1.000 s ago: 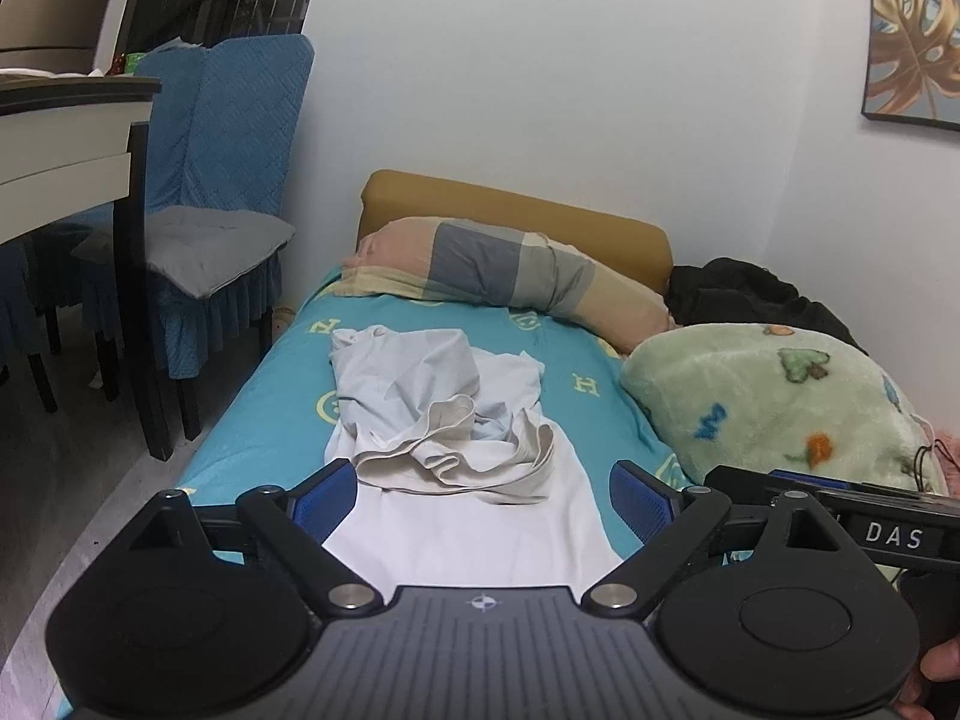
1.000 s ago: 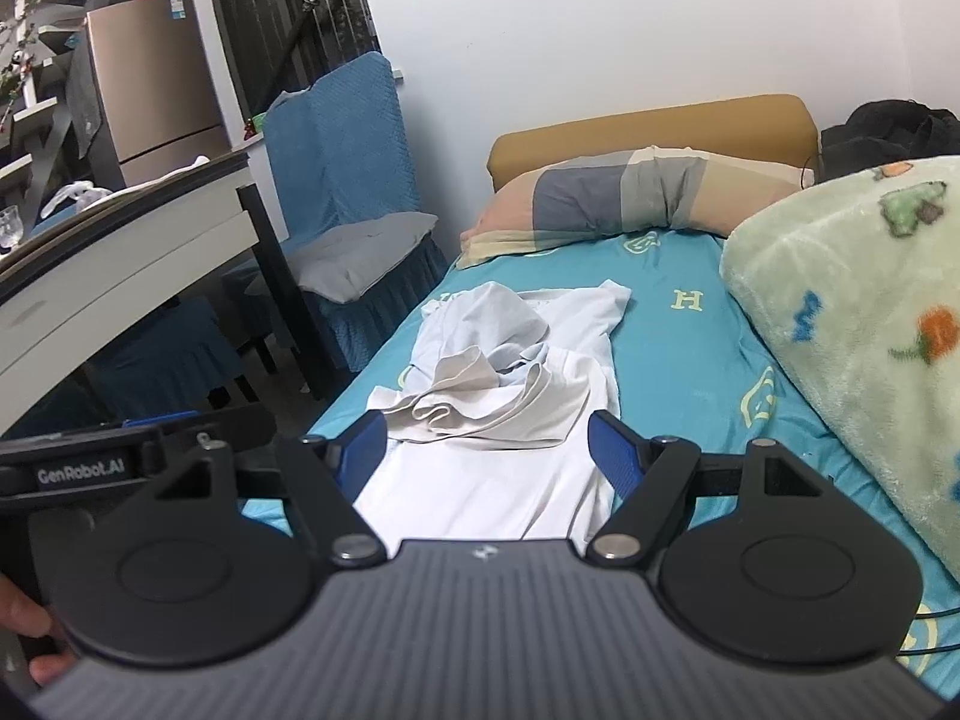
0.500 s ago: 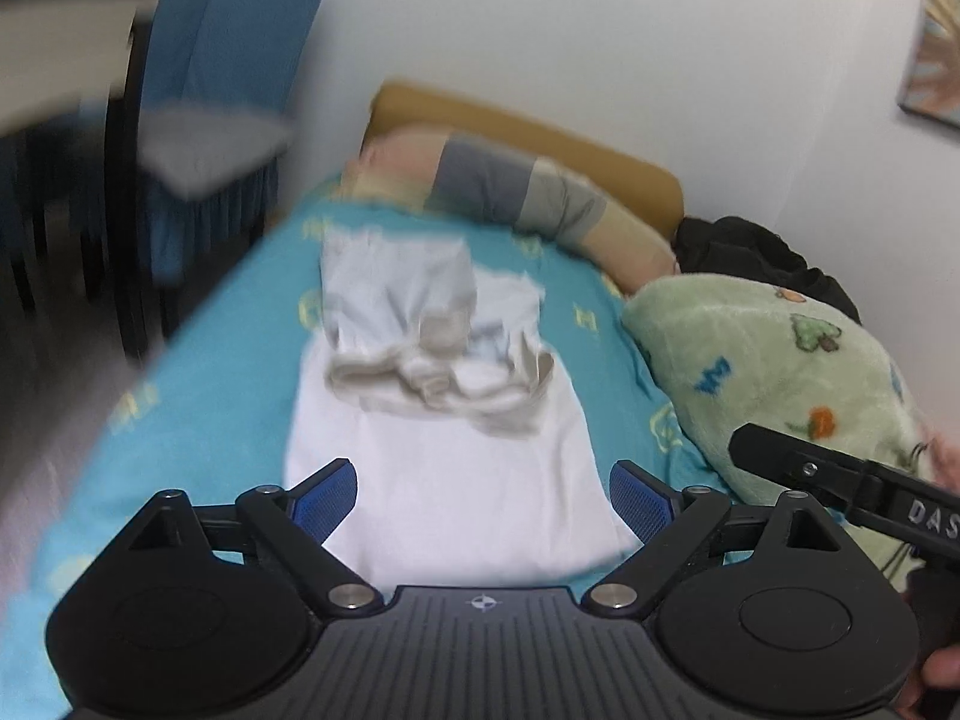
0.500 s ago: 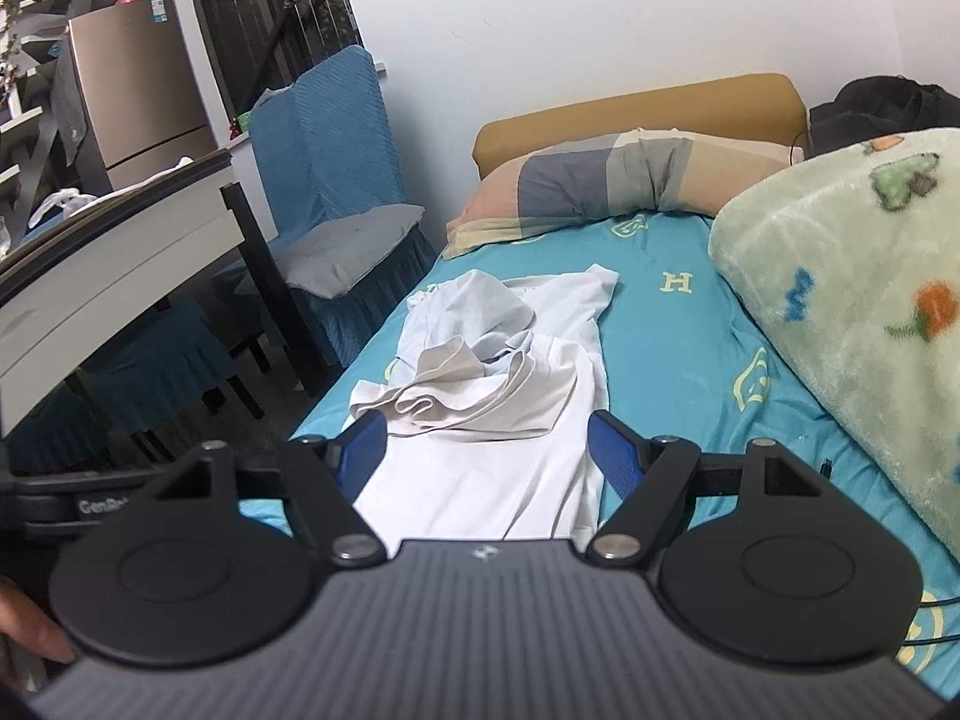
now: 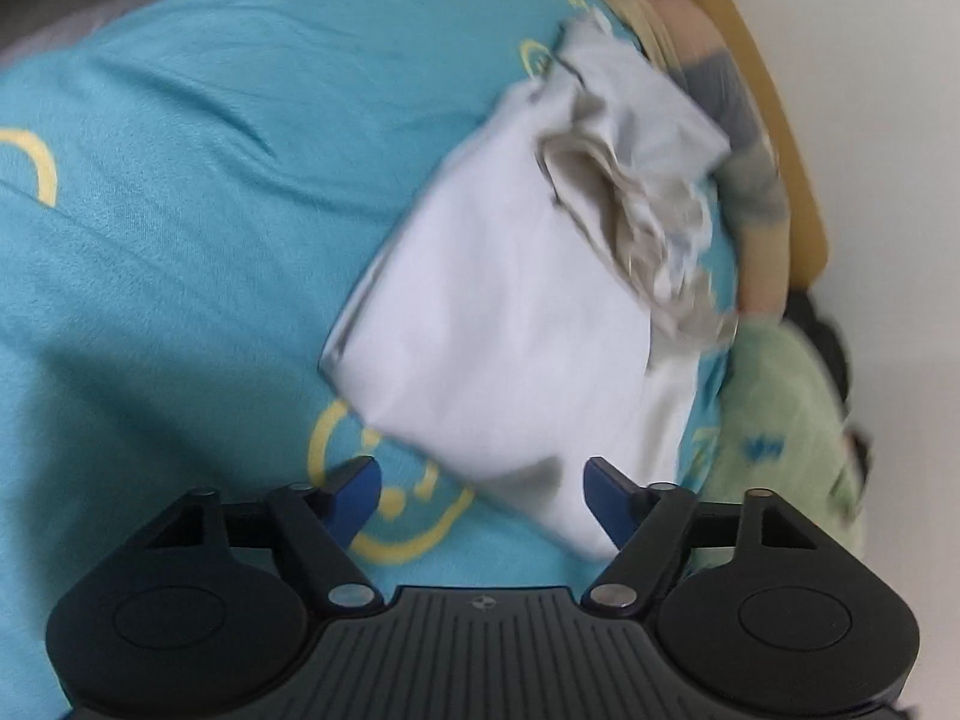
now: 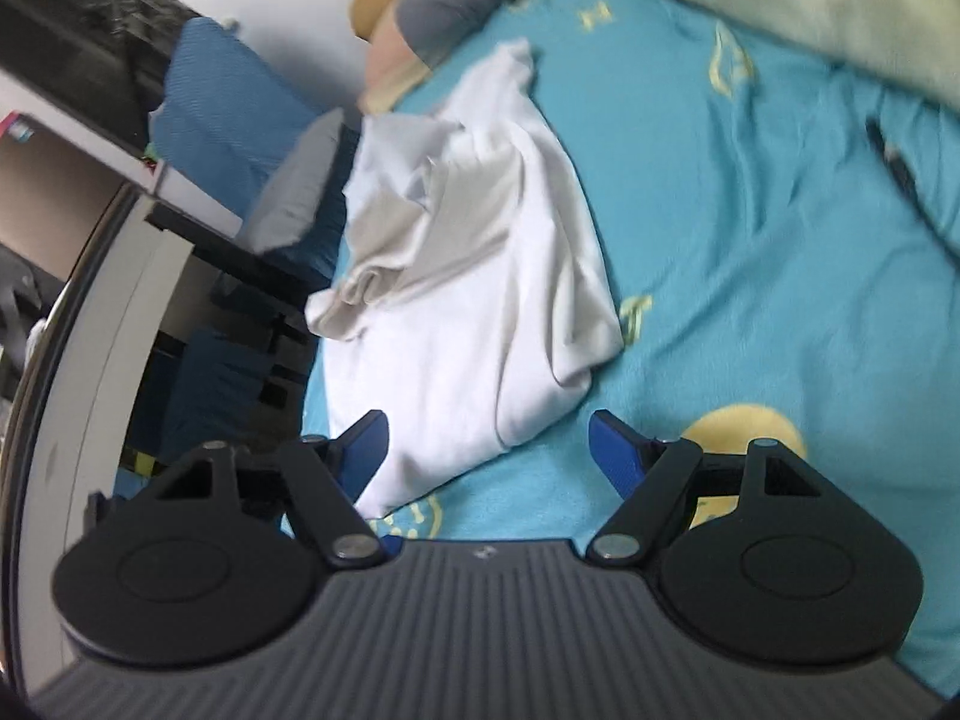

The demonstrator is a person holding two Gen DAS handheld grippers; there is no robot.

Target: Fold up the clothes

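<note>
Hovering tilted, left gripper (image 5: 483,489) and right gripper (image 6: 489,444) spread fingers above white shirt (image 5: 498,330).

You get even, fairly bright indoor light with soft shadows. Motion blur smears the white shirt (image 5: 510,312) and bedsheet (image 6: 750,228) in both views, and fisheye distortion bends the edges.
</note>
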